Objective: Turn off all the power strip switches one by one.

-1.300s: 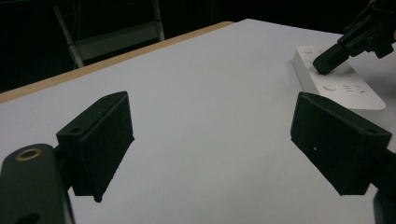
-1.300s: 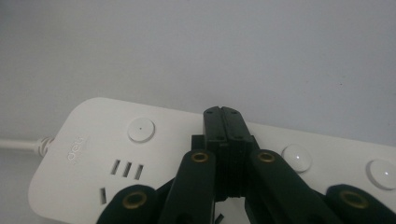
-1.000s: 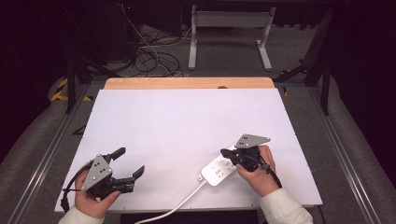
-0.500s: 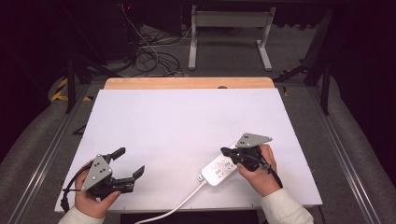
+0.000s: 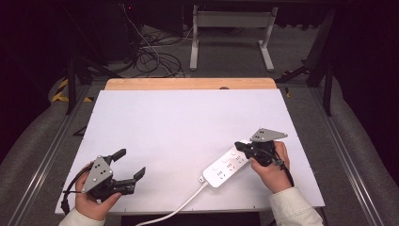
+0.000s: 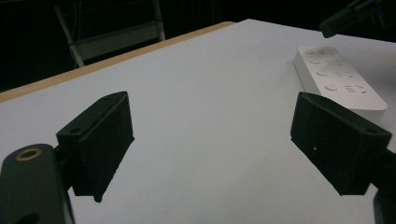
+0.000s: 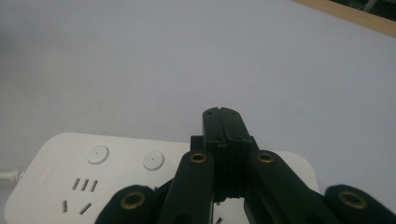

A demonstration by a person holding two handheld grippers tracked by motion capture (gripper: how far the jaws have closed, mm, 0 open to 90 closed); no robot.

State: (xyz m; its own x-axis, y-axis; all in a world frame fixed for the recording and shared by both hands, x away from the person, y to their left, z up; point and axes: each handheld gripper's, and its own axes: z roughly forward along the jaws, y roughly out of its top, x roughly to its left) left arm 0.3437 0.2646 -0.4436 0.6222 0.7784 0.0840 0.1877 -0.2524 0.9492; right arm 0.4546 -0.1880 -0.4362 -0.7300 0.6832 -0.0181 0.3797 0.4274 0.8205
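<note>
Right claw point(image 7: 223, 122) pressed closed over the white power strip point(image 7: 70, 177); left claw point(image 5: 128, 165) wide apart, empty.

Smooth matt white tabletop point(image 5: 188, 132) with bare wood far edge, glossy white plastic power strip point(image 5: 225, 165), matt black claws.

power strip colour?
White, cord too. The power strip shows best in the right gripper view, under the shut right tool.
</note>
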